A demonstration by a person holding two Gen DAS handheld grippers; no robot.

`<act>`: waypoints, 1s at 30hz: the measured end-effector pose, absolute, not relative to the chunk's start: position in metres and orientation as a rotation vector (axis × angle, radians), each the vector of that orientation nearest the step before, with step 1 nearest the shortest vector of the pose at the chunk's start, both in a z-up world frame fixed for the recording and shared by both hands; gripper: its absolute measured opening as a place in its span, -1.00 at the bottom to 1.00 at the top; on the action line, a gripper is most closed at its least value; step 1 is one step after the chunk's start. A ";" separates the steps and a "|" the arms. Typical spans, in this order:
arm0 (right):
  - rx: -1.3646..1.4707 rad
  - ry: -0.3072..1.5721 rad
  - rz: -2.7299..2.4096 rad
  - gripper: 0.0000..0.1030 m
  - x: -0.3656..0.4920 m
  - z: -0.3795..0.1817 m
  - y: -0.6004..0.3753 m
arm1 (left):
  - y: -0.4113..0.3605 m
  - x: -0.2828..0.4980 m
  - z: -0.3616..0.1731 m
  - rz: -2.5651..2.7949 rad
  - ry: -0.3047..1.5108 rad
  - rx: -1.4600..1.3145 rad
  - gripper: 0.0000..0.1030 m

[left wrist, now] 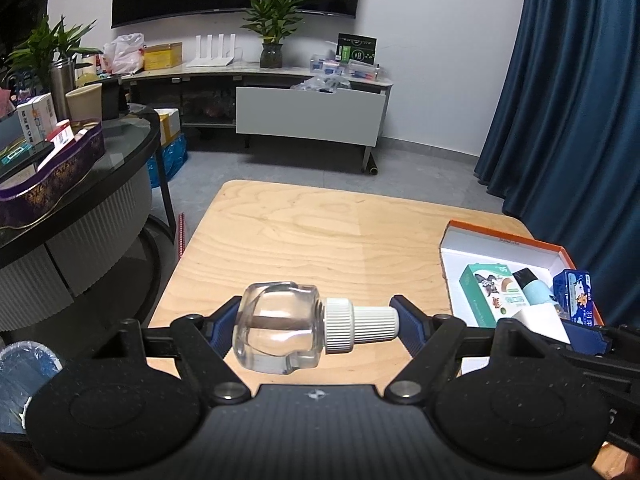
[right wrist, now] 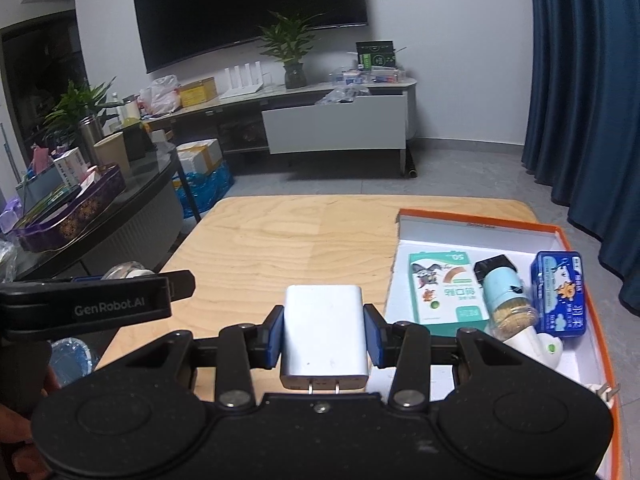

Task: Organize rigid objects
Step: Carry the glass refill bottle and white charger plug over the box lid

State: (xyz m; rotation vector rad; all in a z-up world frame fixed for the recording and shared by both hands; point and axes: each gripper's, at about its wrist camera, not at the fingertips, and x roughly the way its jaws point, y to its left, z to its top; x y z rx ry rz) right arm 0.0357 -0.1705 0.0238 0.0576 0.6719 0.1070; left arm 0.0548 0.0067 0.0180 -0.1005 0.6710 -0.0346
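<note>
My left gripper (left wrist: 316,320) is shut on a clear glass bottle with a white ribbed cap (left wrist: 280,328), held sideways above the wooden table (left wrist: 300,232). My right gripper (right wrist: 324,332) is shut on a white plug charger (right wrist: 324,332), prongs toward the camera, just left of the orange-edged white box (right wrist: 472,226). The box holds a green carton (right wrist: 444,292), a pale blue jar with a black cap (right wrist: 504,292) and a blue tin (right wrist: 558,292). The left gripper's body shows in the right wrist view (right wrist: 88,304), at the left.
A round glass-topped table (left wrist: 120,160) with a purple tin and boxes stands to the left. A TV cabinet (left wrist: 304,116) with plants lines the far wall. A blue curtain (left wrist: 580,100) hangs at the right. A plastic bag (left wrist: 20,372) lies low at the left.
</note>
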 end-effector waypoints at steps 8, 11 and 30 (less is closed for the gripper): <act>0.067 0.662 0.066 -0.03 0.035 0.031 -0.186 | -0.006 0.057 0.020 -0.067 0.672 -0.091 0.54; 0.071 0.657 0.050 -0.03 0.035 0.033 -0.191 | -0.012 0.059 0.021 -0.080 0.673 -0.087 0.54; 0.103 0.635 -0.022 -0.03 0.038 0.042 -0.226 | -0.047 0.069 0.027 -0.163 0.674 -0.055 0.54</act>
